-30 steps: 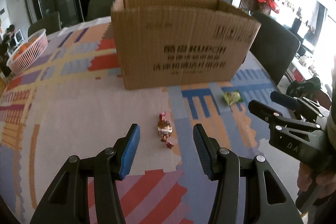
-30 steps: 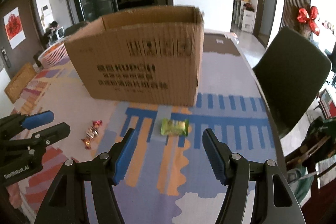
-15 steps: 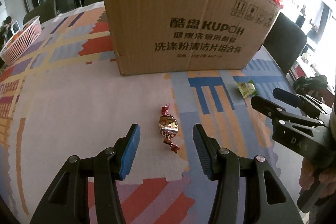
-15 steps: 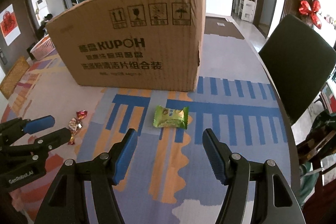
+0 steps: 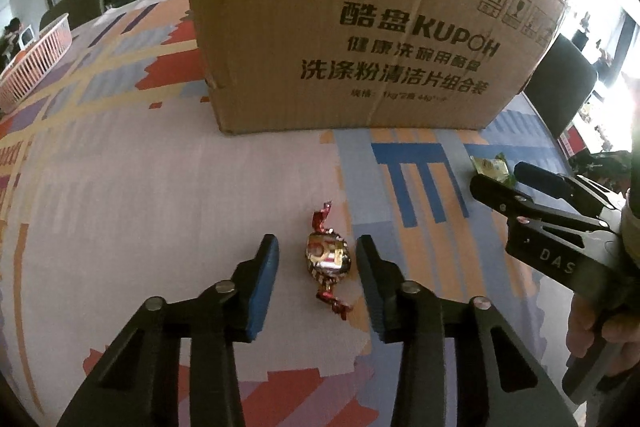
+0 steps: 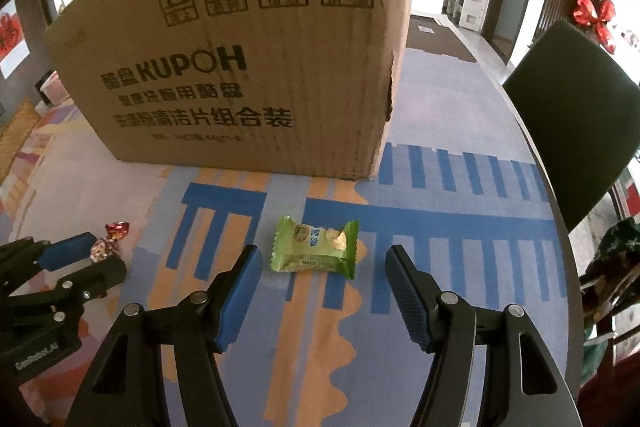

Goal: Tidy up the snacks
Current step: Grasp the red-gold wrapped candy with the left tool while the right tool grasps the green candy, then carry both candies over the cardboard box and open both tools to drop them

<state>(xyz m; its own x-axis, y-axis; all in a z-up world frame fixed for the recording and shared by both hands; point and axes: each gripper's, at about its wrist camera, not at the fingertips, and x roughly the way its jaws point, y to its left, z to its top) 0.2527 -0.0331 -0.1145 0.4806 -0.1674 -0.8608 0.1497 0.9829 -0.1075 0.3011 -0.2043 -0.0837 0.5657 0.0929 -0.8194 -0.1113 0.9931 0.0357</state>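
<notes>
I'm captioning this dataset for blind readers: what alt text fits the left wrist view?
The left gripper, jaws just narrowed but not touching, straddles a red-and-gold wrapped candy on a patterned tablecloth. A cardboard box stands behind; at right, the right gripper nears a green snack packet.

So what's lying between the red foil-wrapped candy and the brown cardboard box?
Nothing: only bare patterned tablecloth between the candy and the box, in the left wrist view.

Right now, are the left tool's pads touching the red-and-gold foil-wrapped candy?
Apart. The left wrist view shows tablecloth on both sides of the red-and-gold foil-wrapped candy, between it and each pad of the left tool, whose jaws have just been closing.
</notes>
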